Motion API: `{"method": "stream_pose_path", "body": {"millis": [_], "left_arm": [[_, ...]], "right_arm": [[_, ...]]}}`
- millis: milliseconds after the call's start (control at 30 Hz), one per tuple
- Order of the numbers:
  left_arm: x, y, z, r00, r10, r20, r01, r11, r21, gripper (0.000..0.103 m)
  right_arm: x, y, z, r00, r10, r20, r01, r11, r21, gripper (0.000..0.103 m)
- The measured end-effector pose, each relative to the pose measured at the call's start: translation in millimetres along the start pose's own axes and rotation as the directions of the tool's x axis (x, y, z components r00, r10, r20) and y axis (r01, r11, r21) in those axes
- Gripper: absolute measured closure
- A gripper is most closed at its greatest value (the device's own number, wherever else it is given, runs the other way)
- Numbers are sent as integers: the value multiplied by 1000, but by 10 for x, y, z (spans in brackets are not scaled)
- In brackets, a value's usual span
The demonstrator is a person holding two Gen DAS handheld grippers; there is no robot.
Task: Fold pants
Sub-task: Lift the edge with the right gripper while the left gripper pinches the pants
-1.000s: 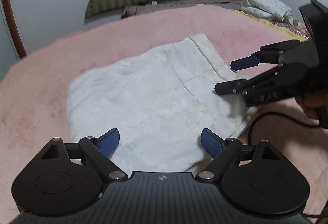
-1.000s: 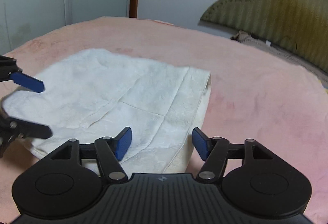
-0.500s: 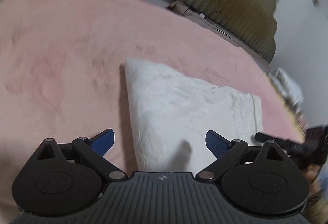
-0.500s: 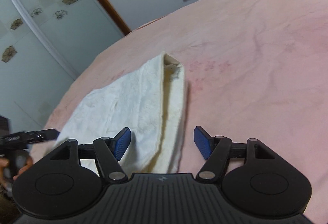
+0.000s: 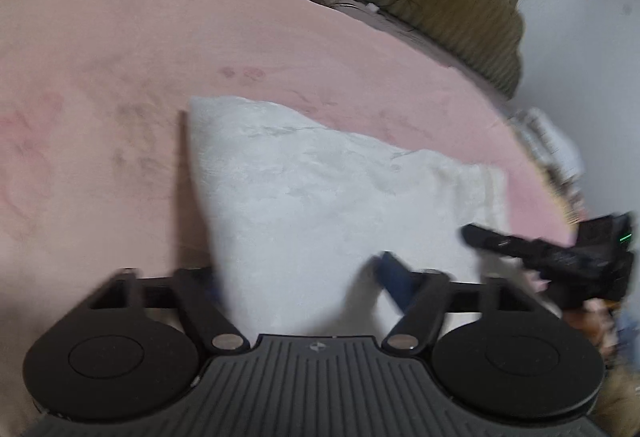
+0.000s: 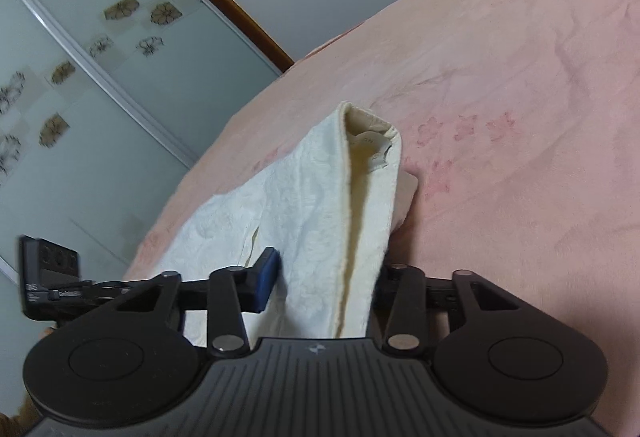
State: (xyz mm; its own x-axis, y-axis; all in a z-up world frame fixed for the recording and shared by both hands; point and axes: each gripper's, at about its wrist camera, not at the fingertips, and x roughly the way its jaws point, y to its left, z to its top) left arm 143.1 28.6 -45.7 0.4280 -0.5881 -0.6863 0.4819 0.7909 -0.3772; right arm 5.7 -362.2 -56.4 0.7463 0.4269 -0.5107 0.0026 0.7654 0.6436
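Because the left wrist view is smeared by motion, we can make out the left tongs [image 5: 296, 277] only roughly: one blue pad [image 5: 394, 277] shows on the right, while the other is hidden behind the white pants [image 5: 320, 189]. A near edge of the pants stands between the two fingers, whose jaws are closing; whether the pads already press the cloth we cannot tell. In the right wrist view, the right tongs [image 6: 324, 281] straddle the raised waistband end of the pants [image 6: 328, 229]. Their left pad [image 6: 266, 279] lies against the cloth and the right one is covered by it; these jaws are closing too, with the fabric between them. We see the pants lying folded on the pink bed cover [image 6: 520, 97], the open waistband pointing away from the right tongs. Each pair of tongs appears at the edge of the other's view, partly cut off.
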Motion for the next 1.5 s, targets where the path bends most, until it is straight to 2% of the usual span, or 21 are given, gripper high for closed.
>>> {"method": "stream_pose_path", "body": {"millis": [67, 167, 267, 433, 600, 833, 967, 1200, 1500], "left_arm": [[-79, -29, -57, 999, 32, 31, -33, 999, 32, 70], [-211, -88, -107, 995, 47, 90, -52, 997, 52, 84], [-347, -238, -143, 987, 67, 149, -84, 990, 110, 88], [-572, -414, -117, 967, 74, 246, -120, 977, 179, 89], [-668, -444, 115, 943, 109, 314, -184, 958, 219, 89], [-539, -358, 452, 929, 223, 295, -286, 939, 191, 88], [-499, -296, 552, 920, 262, 292, -322, 930, 179, 87], [-471, -248, 663, 906, 305, 293, -365, 914, 179, 85], [-474, -248, 705, 898, 320, 303, -384, 904, 185, 84]], "right_arm": [[-8, 90, -42, 1000, -12, 14, 13, 1000, -21, 68], [-85, 131, -72, 998, 28, 54, -29, 1000, 9, 74], [-191, 205, -59, 994, 75, 85, -76, 997, 7, 80], [-256, 515, 53, 993, 48, 111, -36, 993, -109, 81], [-141, 737, 305, 989, 62, 133, -36, 982, -185, 81], [243, 925, 534, 992, 45, 121, -13, 968, -252, 81], [424, 971, 618, 993, 37, 111, -6, 963, -268, 81], [598, 1023, 696, 994, 26, 106, 6, 957, -290, 81], [698, 1040, 731, 994, 20, 109, 13, 956, -292, 81]]}}
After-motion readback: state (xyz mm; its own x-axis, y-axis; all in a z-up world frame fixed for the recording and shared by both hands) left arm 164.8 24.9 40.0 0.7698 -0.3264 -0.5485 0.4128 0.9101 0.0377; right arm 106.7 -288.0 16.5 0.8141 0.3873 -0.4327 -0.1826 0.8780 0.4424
